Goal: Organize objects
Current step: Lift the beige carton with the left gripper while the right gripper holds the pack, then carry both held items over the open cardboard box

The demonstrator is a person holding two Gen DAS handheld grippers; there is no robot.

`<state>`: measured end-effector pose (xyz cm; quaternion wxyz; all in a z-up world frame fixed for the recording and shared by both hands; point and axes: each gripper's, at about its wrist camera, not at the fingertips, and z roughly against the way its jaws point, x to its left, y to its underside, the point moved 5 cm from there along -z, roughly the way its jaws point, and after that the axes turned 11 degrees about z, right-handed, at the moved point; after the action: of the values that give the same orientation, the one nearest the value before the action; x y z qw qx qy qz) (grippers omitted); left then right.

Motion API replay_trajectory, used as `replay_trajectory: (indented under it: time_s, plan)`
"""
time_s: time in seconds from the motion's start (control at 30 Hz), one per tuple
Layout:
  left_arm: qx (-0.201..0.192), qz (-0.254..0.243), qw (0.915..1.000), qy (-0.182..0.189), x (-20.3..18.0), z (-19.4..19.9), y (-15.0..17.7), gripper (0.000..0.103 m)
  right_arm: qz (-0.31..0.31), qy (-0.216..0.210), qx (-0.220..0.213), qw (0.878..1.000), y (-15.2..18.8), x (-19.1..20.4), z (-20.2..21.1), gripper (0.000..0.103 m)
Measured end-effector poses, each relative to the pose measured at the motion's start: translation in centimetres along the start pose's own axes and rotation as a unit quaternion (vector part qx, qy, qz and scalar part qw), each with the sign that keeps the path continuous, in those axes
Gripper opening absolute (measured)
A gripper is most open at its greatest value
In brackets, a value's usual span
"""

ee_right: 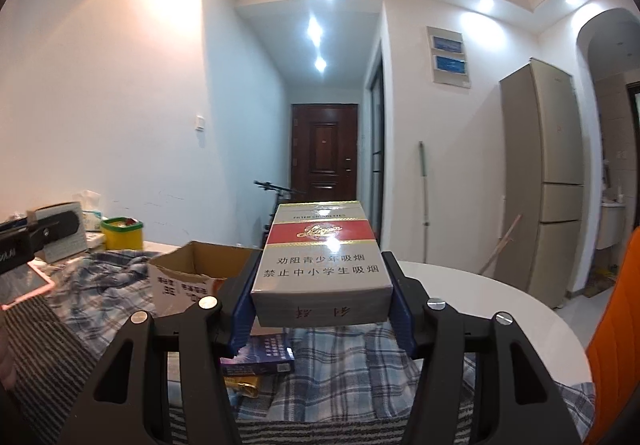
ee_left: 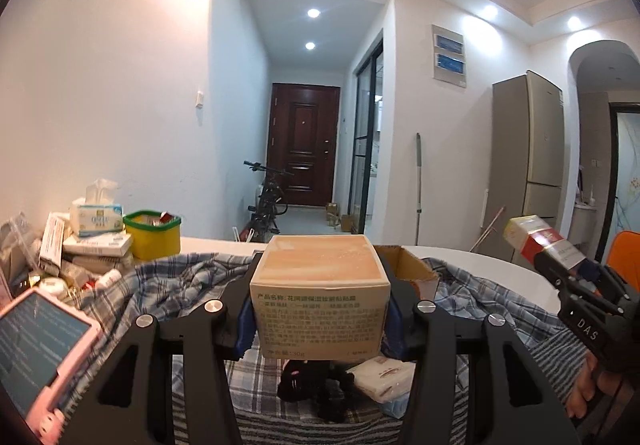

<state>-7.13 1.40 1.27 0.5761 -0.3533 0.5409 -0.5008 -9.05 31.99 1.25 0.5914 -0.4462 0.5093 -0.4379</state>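
My left gripper (ee_left: 320, 321) is shut on a small beige carton (ee_left: 320, 277) with printed text, its blue pads (ee_left: 245, 325) pressing both sides, held above the plaid cloth (ee_left: 192, 281). My right gripper (ee_right: 320, 301) is shut on a grey, red and gold cigarette pack (ee_right: 320, 257), also held in the air. An open cardboard box (ee_right: 192, 273) stands on the cloth just beyond and left of the pack. In the left wrist view the right gripper (ee_left: 556, 265) with the cigarette pack (ee_left: 532, 239) hangs at the right, beside the cardboard box (ee_left: 408, 265).
A black object (ee_left: 316, 385) and a white tissue packet (ee_left: 384, 377) lie under the carton. A blue box (ee_right: 264, 355) lies under the pack. A yellow bin (ee_left: 154, 235), a tissue box (ee_left: 98, 217) and stacked cartons crowd the left. The white table (ee_right: 480, 305) and an orange chair (ee_right: 616, 325) are at the right.
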Motion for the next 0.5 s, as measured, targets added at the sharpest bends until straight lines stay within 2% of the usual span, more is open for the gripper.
replay_trajectory:
  time_s: [0.07, 0.2, 0.3, 0.5]
  plan:
    - [-0.006, -0.005, 1.0000, 0.002, -0.2, 0.3, -0.8, 0.053, -0.006, -0.016, 0.002, 1.000, -0.3, -0.4, -0.3, 0.055]
    - [-0.031, -0.019, 0.9993, -0.011, -0.5, 0.9, -2.1, 0.053, 0.021, 0.002, -0.005, 1.000, -1.9, -0.9, -0.3, 0.055]
    - [-0.040, -0.027, 0.9988, -0.010, -1.0, 1.0, -3.7, 0.053, 0.031, 0.024, -0.028, 0.999, -4.3, -1.6, 0.2, 0.055]
    - [-0.051, -0.038, 0.9980, 0.005, -2.4, 0.7, -8.9, 0.053, 0.037, -0.001, -0.071, 0.997, -9.9, -1.5, 0.6, 0.055]
